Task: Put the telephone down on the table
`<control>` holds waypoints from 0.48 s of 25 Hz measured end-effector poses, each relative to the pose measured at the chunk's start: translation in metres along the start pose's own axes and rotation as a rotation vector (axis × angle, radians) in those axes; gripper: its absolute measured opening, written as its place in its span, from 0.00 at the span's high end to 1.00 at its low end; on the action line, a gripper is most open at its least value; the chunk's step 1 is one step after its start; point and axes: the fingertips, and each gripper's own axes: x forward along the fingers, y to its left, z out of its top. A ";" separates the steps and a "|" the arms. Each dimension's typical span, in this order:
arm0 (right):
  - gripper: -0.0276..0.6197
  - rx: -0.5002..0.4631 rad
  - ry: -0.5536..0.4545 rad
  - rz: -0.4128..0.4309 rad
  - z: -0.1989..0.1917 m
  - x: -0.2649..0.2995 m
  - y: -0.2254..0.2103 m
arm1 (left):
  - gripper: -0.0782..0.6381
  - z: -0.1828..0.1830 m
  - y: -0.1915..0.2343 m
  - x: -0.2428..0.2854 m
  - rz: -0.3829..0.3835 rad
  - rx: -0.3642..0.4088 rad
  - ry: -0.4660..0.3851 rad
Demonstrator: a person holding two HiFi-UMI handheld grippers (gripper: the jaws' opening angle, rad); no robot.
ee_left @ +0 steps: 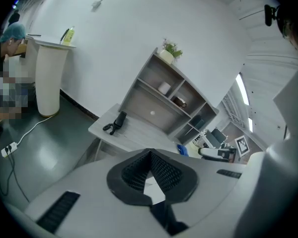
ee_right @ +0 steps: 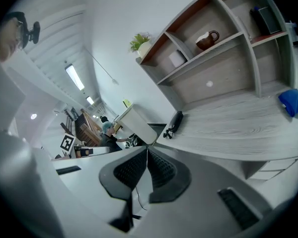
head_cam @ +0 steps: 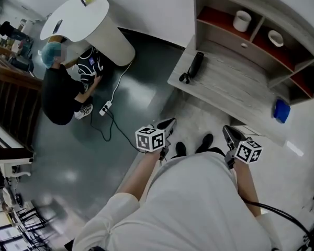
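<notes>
Both tools pressed together, empty: left tool point(head_cam: 169, 123) & right tool point(head_cam: 230, 131) sit near torso, well apart from worktop point(head_cam: 235, 95). Phone point(head_cam: 194, 67) lies flat by worktop's left corner, cord end close to edge. Step looks done; if adjusting, nudge it inward. Mid worktop bare; blue item point(head_cam: 281, 111) at right, shelves point(head_cam: 257, 28) behind.
</notes>
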 end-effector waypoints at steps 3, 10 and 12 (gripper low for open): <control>0.93 -0.003 -0.007 -0.015 -0.016 0.001 0.016 | 0.88 -0.012 0.009 -0.015 -0.016 -0.001 0.016; 0.93 0.019 -0.034 -0.074 -0.052 -0.006 0.038 | 0.88 -0.046 0.023 -0.036 -0.054 0.005 0.082; 0.93 0.022 -0.042 -0.088 -0.061 -0.009 0.044 | 0.88 -0.052 0.024 -0.040 -0.067 0.007 0.086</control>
